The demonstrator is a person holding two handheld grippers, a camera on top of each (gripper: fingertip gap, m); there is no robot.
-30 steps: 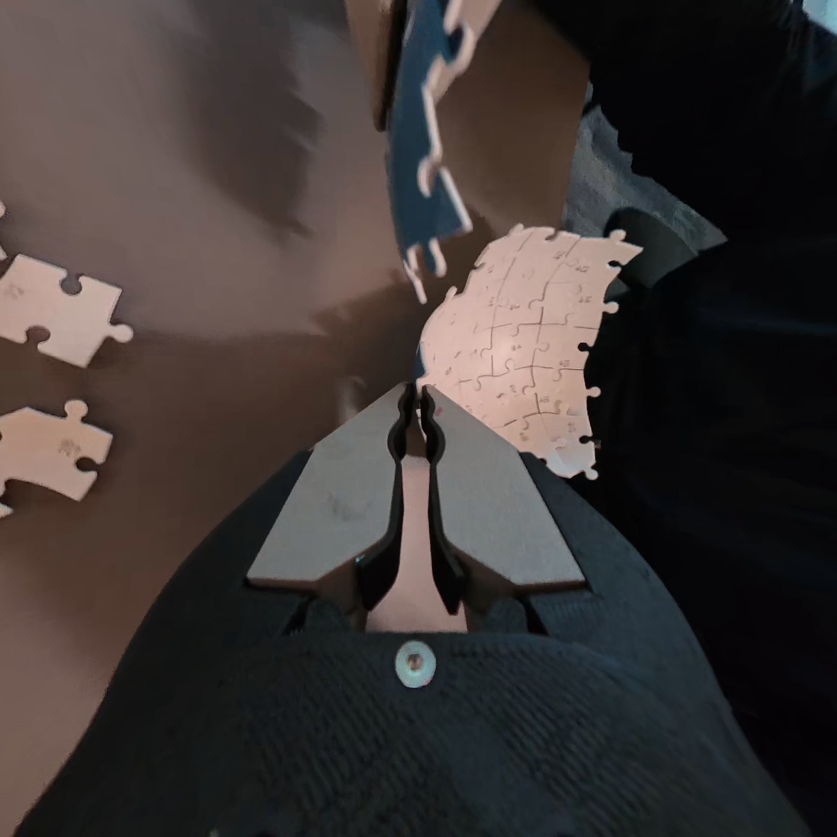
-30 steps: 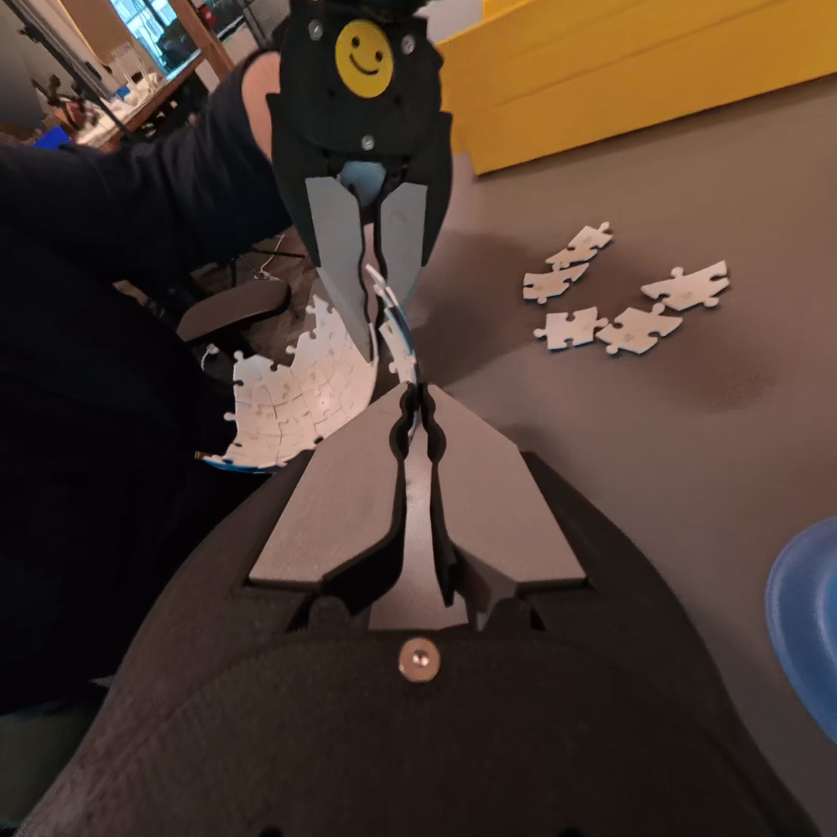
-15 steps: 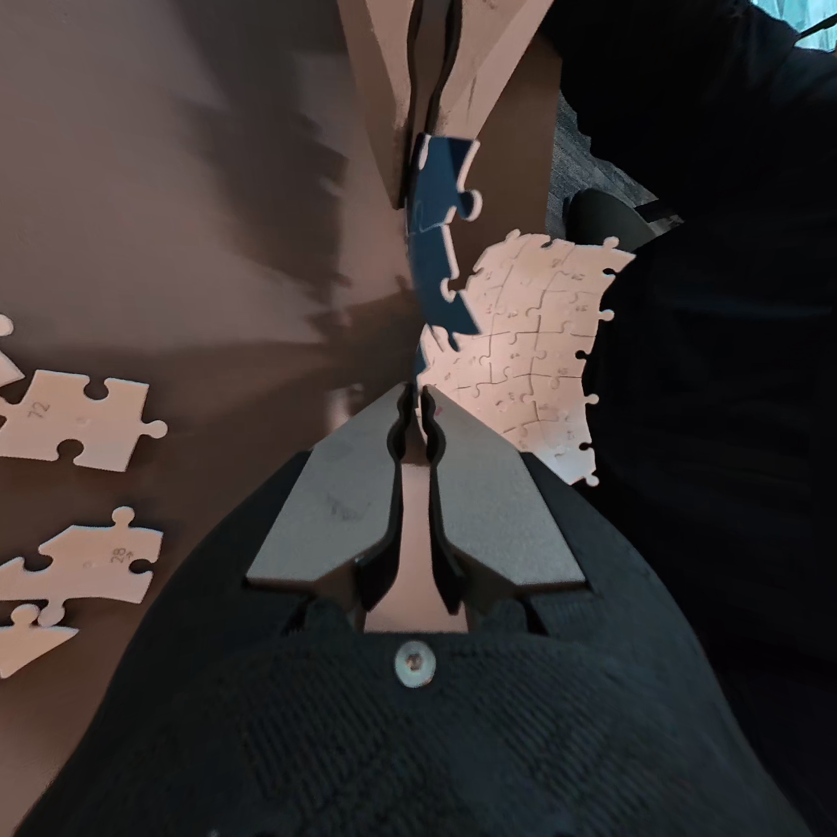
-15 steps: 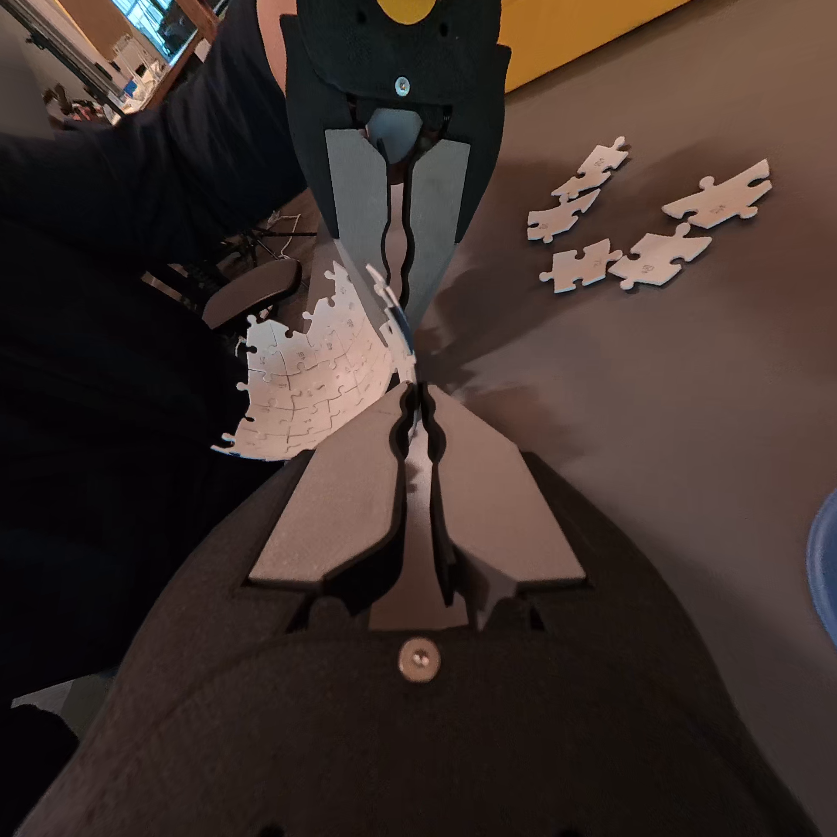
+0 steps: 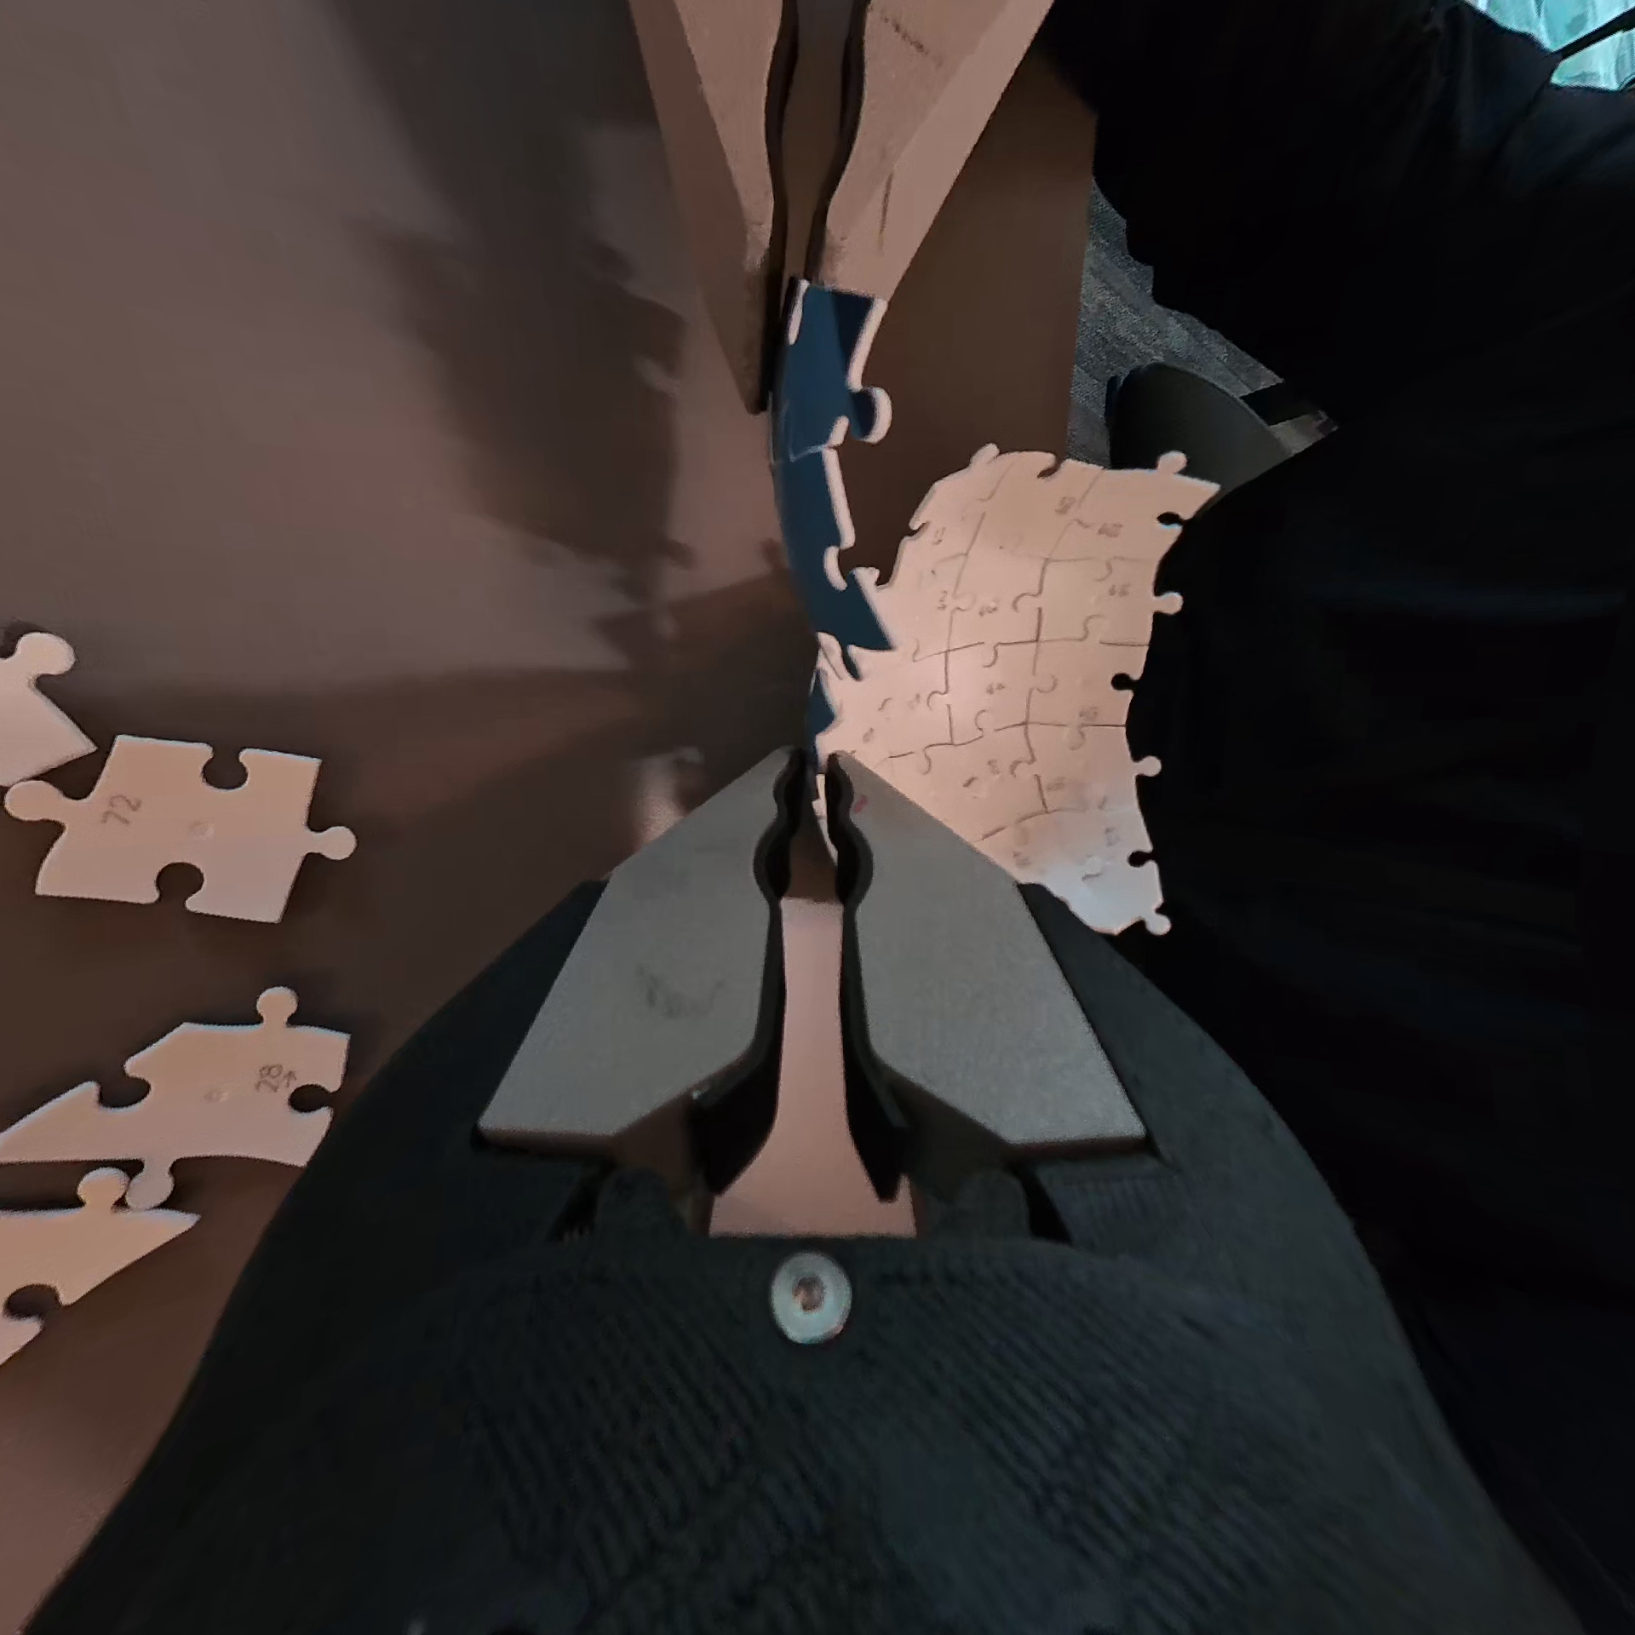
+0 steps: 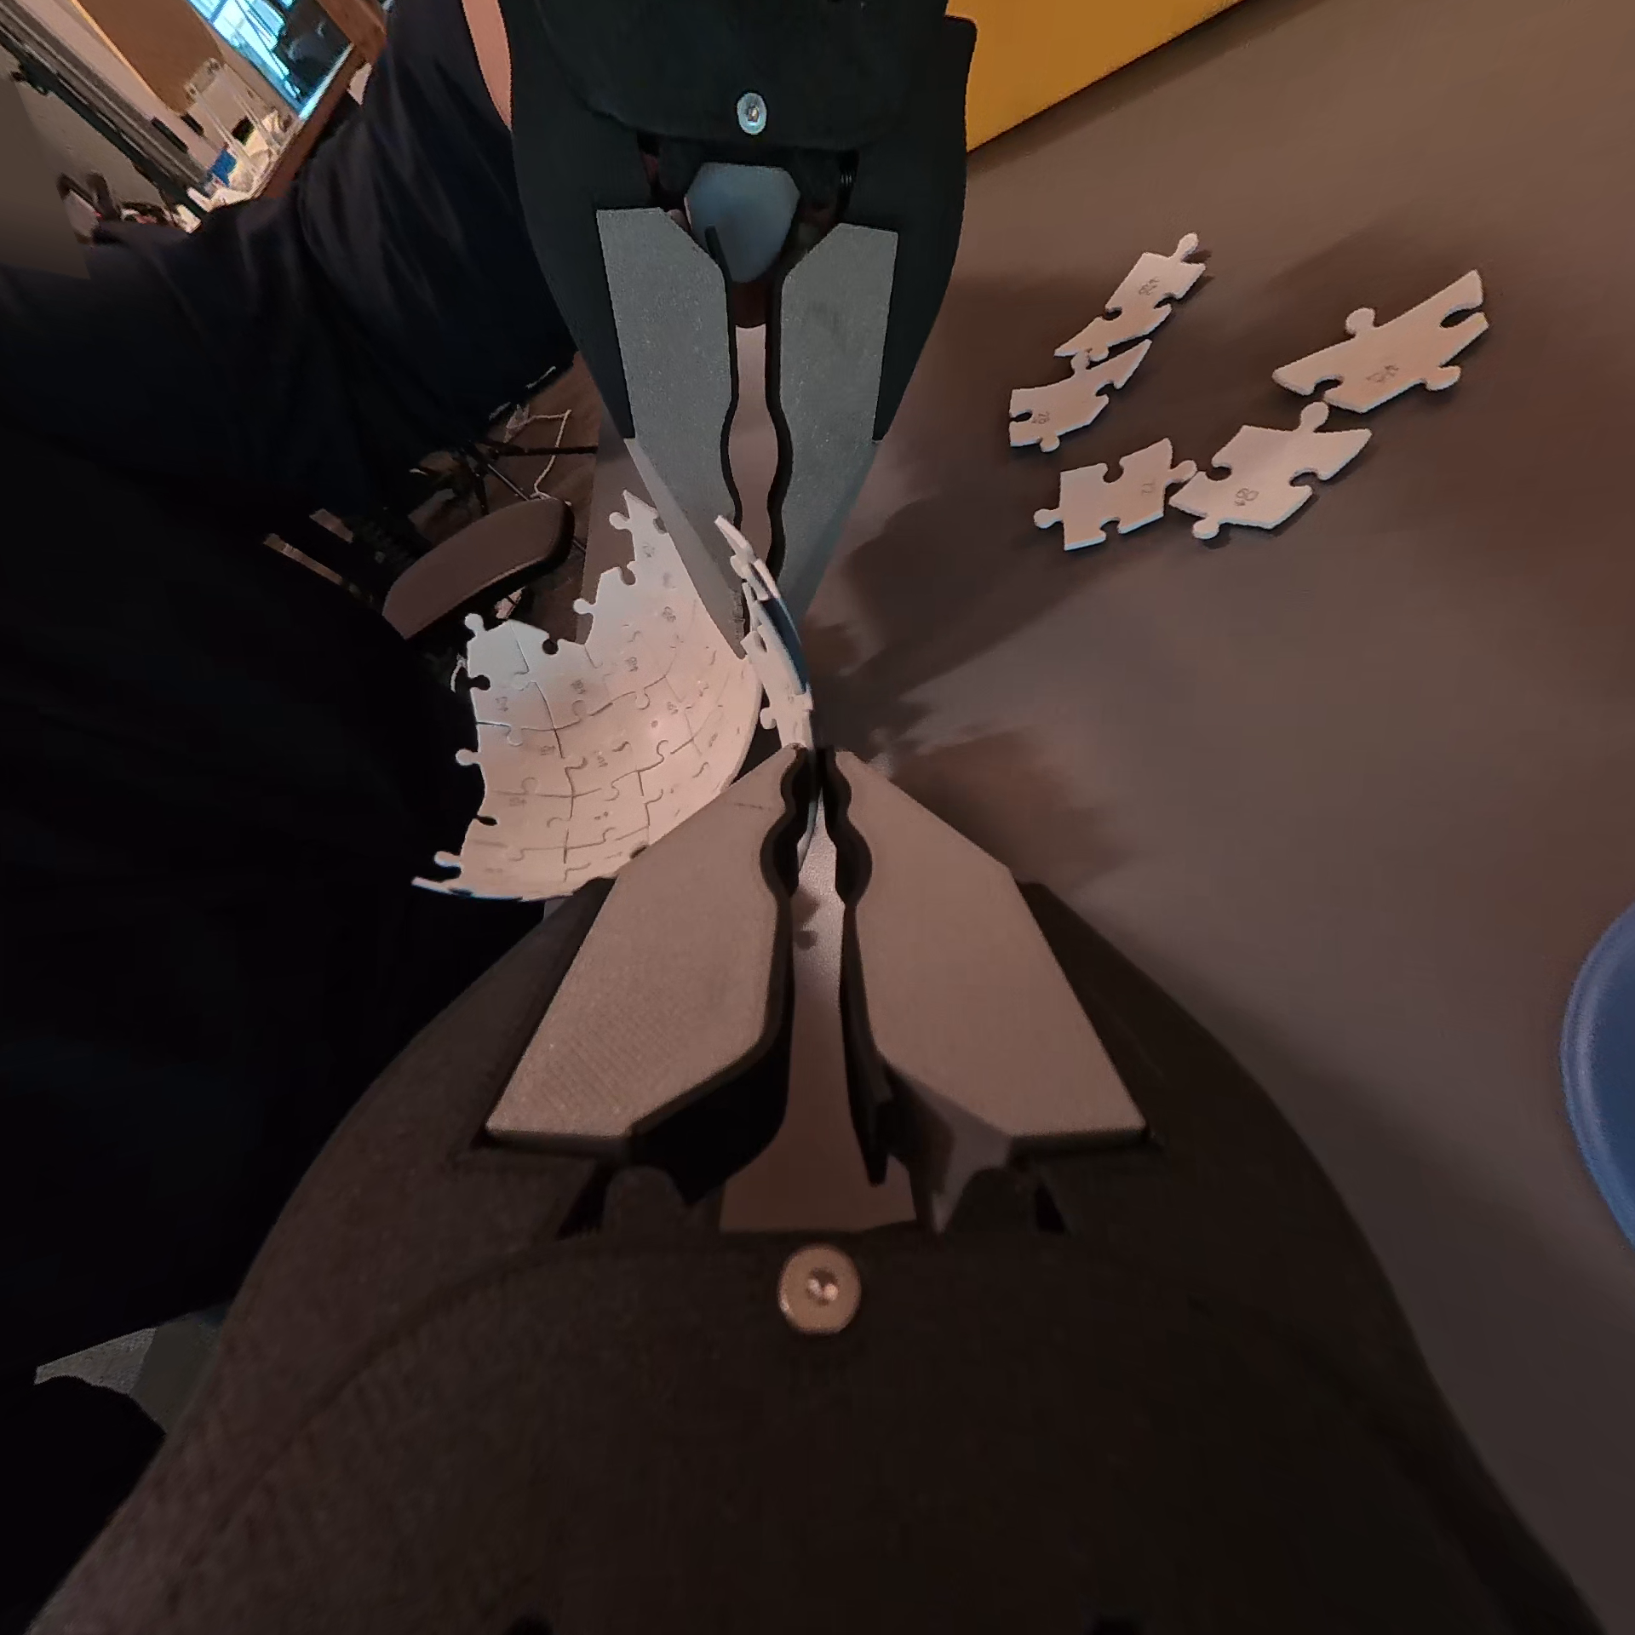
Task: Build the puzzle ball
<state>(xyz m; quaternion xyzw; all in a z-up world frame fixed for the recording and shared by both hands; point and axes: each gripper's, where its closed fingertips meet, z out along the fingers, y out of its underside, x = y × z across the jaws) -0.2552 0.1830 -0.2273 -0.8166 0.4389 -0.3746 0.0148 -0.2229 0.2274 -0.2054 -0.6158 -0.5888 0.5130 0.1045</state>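
A partly built puzzle ball shell (image 5: 1017,690), white inside and dark blue outside, hangs in the air over the brown table (image 5: 354,354). My left gripper (image 5: 818,765) is shut on the lower end of the shell's narrow blue rim strip (image 5: 823,495). My right gripper (image 5: 801,301) comes in from the top and is shut on the strip's upper end. In the right wrist view my right gripper (image 6: 814,756) pinches the rim beside the shell (image 6: 619,734), and my left gripper (image 6: 765,610) faces it from above, close by.
Several loose white pieces lie on the table, at the left of the left wrist view (image 5: 177,832) and at the upper right of the right wrist view (image 6: 1124,491). A blue dish (image 6: 1601,1062), a yellow box (image 6: 1062,53), a chair seat (image 6: 487,566) and a person's dark sleeve (image 6: 221,354) surround them. There is about 7 cm between the tips of the two grippers. It is some 12 cm from my right tips to the blue dish (image 6: 1601,1062).
The two grippers have drawn closer together along the shell's rim strip. The shell has tilted slightly. Both grips hold.
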